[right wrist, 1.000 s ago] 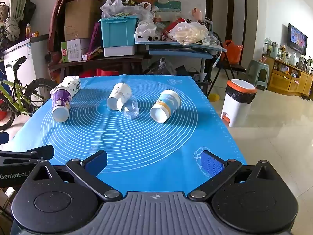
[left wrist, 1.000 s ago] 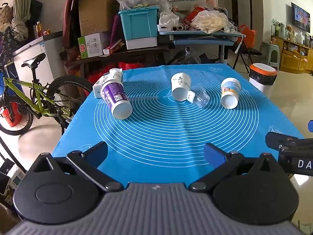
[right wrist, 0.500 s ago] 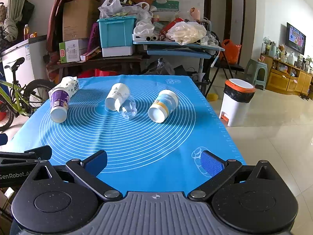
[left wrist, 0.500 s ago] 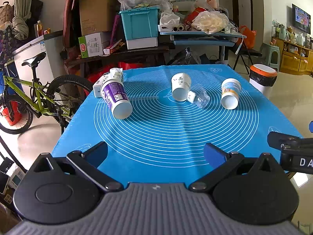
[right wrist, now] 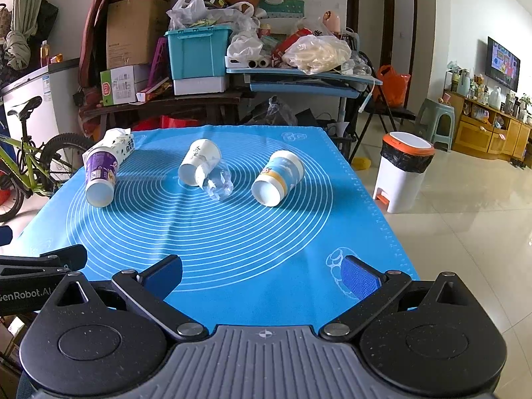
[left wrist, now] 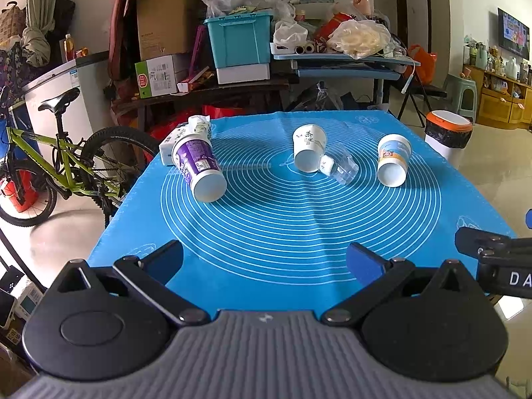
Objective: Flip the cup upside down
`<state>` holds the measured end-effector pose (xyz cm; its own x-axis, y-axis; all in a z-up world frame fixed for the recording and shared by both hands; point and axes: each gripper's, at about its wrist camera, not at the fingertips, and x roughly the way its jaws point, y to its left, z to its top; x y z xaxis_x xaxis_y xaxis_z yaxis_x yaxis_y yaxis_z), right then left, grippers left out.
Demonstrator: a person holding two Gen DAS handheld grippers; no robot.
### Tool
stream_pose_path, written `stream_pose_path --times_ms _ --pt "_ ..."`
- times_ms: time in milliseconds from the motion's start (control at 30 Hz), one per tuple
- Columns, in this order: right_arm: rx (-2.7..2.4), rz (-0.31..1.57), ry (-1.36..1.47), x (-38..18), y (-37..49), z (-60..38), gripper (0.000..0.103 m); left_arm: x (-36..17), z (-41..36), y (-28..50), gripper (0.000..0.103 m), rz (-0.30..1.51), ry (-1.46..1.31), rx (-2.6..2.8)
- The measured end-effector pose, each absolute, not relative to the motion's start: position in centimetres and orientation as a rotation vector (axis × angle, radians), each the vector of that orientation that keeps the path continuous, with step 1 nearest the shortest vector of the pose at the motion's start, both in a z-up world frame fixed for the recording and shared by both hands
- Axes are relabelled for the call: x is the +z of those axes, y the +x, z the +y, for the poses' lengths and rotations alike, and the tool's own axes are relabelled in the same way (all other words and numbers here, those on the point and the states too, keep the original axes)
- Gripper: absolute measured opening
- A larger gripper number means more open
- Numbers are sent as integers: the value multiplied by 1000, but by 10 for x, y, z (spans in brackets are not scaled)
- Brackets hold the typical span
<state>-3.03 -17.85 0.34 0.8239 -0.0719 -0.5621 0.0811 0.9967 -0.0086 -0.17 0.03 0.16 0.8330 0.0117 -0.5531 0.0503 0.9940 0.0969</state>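
Hovering at the near edge of the table, both grippers empty: left gripper [left wrist: 264,261] fingers spread wide, right gripper [right wrist: 262,274] fingers spread wide too, nothing between either pair. Both sit over the blue silicone mat with white concentric rings [left wrist: 299,232], well short of any cup.

Four cups lie on their sides further out, mouths facing roughly this way:
- tall purple-and-white paper cup [left wrist: 199,168], left side, base touching a white tissue pack [left wrist: 186,133]
- white paper cup with dark print [left wrist: 309,148], centre
- small clear plastic cup [left wrist: 339,168], touching the white cup's rim
- blue, white and orange paper cup [right wrist: 277,178], right side, standing clear of the others

Which cup is the target I can't tell; the blue/orange one looks like the easiest for the right gripper, no neighbours in the way.

Handling judgement: all look empty, so very light and prone to rolling on a nudge. Thin paper walls flex and the rim ovalises under squeeze; clear plastic one likely slick and crackly. Grip across the mid-body, light pressure, not on the open rim. Mat probably gives decent friction.

Beyond the table: cluttered shelves, green bicycle [left wrist: 36,163], orange-lidded bin [right wrist: 404,169].
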Motion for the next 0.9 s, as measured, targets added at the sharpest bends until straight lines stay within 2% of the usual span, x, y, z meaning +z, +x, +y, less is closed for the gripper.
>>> stream_pose_path --times_ms 900 --pt "-83 598 12 1 -29 -179 103 -1 3 -2 102 582 105 -15"
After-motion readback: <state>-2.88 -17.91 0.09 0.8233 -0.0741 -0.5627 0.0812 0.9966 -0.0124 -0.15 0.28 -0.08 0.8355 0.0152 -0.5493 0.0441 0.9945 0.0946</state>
